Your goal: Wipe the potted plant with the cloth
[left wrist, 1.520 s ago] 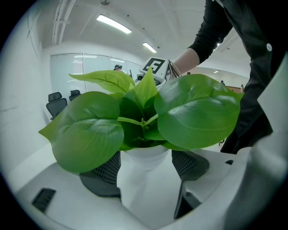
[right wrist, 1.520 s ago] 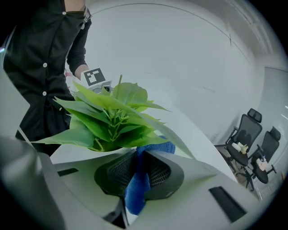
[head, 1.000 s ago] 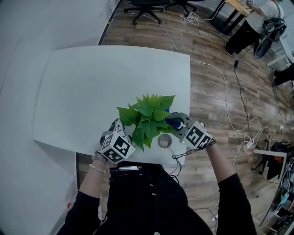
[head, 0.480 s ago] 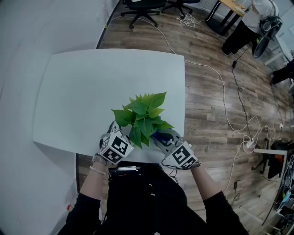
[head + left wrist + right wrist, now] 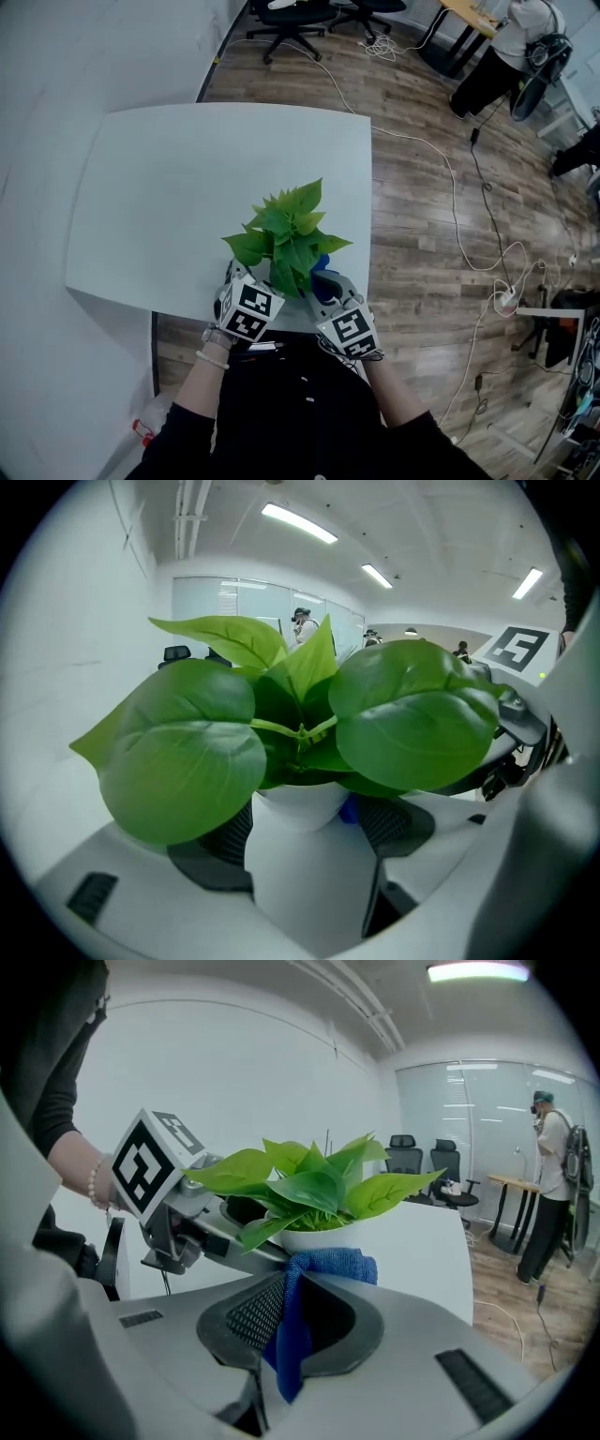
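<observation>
A leafy green plant [image 5: 284,235] in a white pot [image 5: 305,855] stands near the table's front edge. My left gripper [image 5: 305,832] is shut on the pot, its dark pads against both sides. The pot [image 5: 317,1238] also shows in the right gripper view, under the leaves [image 5: 309,1185]. My right gripper [image 5: 292,1321] is shut on a blue cloth [image 5: 305,1302], whose bunched top touches the pot's near side. In the head view the left gripper [image 5: 246,298] and right gripper [image 5: 330,298] sit either side of the plant, with the cloth [image 5: 321,278] between them.
The white table [image 5: 178,187] spreads out behind the plant; its right edge drops to a wooden floor [image 5: 441,187] with a white cable [image 5: 459,202]. Office chairs [image 5: 291,14] stand at the far end. A person [image 5: 553,1180] stands at the far right.
My right gripper has moved left and nearer with the cloth, from the plant's right side to its front. The plant and left gripper have shifted slightly right.
</observation>
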### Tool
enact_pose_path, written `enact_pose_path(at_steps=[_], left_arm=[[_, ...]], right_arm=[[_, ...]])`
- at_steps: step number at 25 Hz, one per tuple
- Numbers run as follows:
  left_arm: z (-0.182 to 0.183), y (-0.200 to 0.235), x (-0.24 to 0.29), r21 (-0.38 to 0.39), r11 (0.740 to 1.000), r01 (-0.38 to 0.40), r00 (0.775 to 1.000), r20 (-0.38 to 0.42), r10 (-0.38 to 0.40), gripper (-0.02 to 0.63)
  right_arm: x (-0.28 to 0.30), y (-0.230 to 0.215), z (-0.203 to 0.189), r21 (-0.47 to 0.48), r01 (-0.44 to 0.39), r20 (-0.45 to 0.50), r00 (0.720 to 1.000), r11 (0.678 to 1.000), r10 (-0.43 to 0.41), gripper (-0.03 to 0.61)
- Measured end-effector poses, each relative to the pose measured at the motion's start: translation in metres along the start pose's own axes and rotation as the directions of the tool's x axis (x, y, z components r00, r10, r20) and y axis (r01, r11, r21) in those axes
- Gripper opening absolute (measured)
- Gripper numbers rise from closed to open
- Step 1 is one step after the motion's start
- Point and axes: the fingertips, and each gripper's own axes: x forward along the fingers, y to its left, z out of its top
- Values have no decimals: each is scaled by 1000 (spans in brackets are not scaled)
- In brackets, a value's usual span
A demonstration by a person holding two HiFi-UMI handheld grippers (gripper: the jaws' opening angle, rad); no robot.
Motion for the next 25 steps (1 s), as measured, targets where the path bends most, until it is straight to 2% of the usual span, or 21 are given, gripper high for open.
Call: enact_pose_path(at_steps=[4, 8, 11, 16, 21, 25], left_arm=[[-4, 1, 0, -25, 999, 23, 1000, 16, -23, 360], [-3, 12, -13, 8, 998, 61, 998, 19, -61, 360], [-14, 25, -22, 15, 998, 56, 998, 6, -56, 360], [-25, 51, -26, 17, 999, 41, 999, 1, -41, 362], [-25, 67, -15, 102, 993, 55, 998, 0, -56, 362], [-17, 54, -5, 171, 976, 131, 991, -13, -131, 374]], right_arm=[[4, -9, 0, 43, 34, 7, 999, 998, -35, 75], [7, -20, 4, 83, 56, 13, 998, 995, -57, 75], [8, -29, 7, 106, 74, 18, 997, 992, -76, 75], [15, -40, 11, 82, 75, 7, 997, 994, -75, 75], [27, -51, 18, 42, 75, -3, 997, 996, -75, 75], [28, -61, 20, 14, 69, -1, 998, 998, -69, 75]])
